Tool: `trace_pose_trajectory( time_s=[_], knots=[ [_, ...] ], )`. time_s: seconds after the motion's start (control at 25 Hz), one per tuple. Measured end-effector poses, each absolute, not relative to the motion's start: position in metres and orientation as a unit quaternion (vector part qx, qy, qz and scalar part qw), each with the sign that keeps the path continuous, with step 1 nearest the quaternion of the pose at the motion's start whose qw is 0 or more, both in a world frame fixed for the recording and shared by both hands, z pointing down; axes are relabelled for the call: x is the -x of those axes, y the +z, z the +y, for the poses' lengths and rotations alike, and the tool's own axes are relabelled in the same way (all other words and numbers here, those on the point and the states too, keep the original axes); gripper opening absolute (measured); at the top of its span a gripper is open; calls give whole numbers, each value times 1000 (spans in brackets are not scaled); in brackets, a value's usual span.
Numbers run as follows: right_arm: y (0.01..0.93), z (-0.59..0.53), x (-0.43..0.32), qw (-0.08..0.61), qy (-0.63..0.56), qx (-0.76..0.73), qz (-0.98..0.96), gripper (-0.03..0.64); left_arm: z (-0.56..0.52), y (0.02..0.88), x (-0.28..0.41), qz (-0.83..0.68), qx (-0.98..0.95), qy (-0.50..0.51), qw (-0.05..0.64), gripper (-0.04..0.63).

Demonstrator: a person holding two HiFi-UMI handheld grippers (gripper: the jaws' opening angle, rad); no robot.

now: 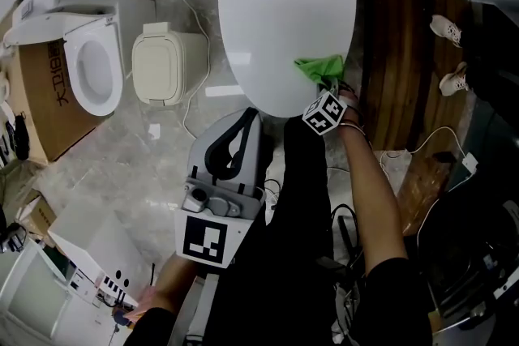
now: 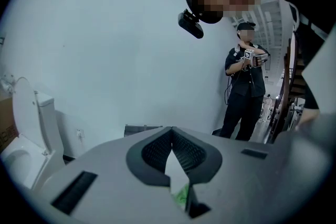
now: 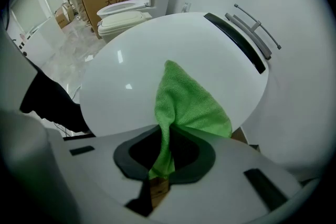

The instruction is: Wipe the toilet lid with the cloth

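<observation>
Right, starting at the far left: a spare white ceramic toilet [image 1: 87,65] with its seat up sits against a brown cardboard box [image 1: 45,105]. Just beside it is a cream plastic unit with a shut lid [image 1: 166,65]; I can't tell what it is. Neither is in play.

Moving in, the left gripper [image 1: 246,116] hangs low in front of the person, short of the bowl. Its jaw tips are together with nothing between them, and it points up towards the far wall. My read is that it's parked there to leave the wiping side free.

Centre stage is the big glossy white oval toilet lid [image 1: 280,20], folded down flat, so its whole top is there to be wiped.

Now to the action. The bright green microfibre cloth [image 3: 189,105] lies at the lid's near right edge, touching the surface. One bunched end runs down through the right gripper [image 3: 164,139], whose jaws are clamped tight on it, while the rest fans out loose over the lid. That grip makes sense: pinch one end and the free body of the cloth drags flat as the gripper sweeps. Most of the lid lies beyond the cloth, so I'd say plenty remains to cover.

Further right, a strip of dark wooden flooring [image 1: 397,53] runs alongside, with a pair of white shoes [image 1: 448,30] well apart from everything.
</observation>
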State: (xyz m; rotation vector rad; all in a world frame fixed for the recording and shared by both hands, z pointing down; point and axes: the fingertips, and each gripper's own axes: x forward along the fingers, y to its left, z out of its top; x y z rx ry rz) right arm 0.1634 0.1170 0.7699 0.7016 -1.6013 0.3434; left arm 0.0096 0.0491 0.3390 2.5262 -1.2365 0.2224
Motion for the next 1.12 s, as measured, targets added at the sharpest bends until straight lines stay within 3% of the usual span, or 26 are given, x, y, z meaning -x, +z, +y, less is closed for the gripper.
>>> trace_pose_trajectory(
  time_s=[1.12],
  knots=[
    [783, 231, -54, 618, 211, -274, -706, 44, 116, 348, 44, -421, -887, 83, 169, 8]
  ],
)
